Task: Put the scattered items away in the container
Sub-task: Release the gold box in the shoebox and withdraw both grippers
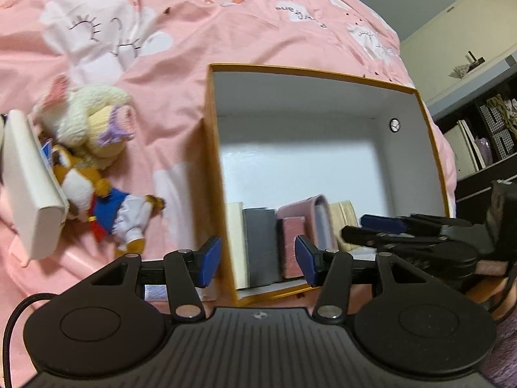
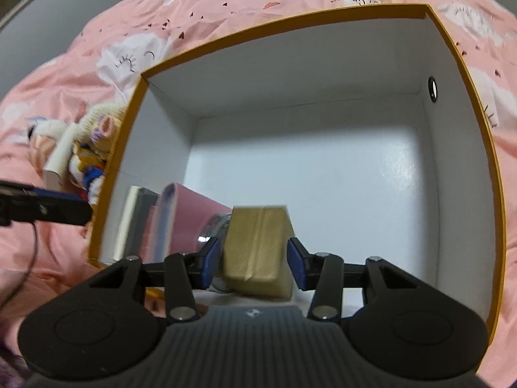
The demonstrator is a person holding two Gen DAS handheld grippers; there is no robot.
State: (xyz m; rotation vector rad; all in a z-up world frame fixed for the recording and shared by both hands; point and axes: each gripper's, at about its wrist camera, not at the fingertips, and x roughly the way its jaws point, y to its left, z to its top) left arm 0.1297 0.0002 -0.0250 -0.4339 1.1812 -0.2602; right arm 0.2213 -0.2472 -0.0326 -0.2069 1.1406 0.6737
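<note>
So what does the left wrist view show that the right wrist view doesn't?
Only the left wrist view shows the dark shelving at the right and the empty left gripper. Only the right wrist view shows the tan wrapped block between the right gripper's fingers, with a glass jar behind it. Both show the orange box, plush toys and pink bedding.

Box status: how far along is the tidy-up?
Done: books stand in the box. In hand: right tool brackets a tan package inside it. Left: plush toys and a white box on the bed; left tool is empty.
</note>
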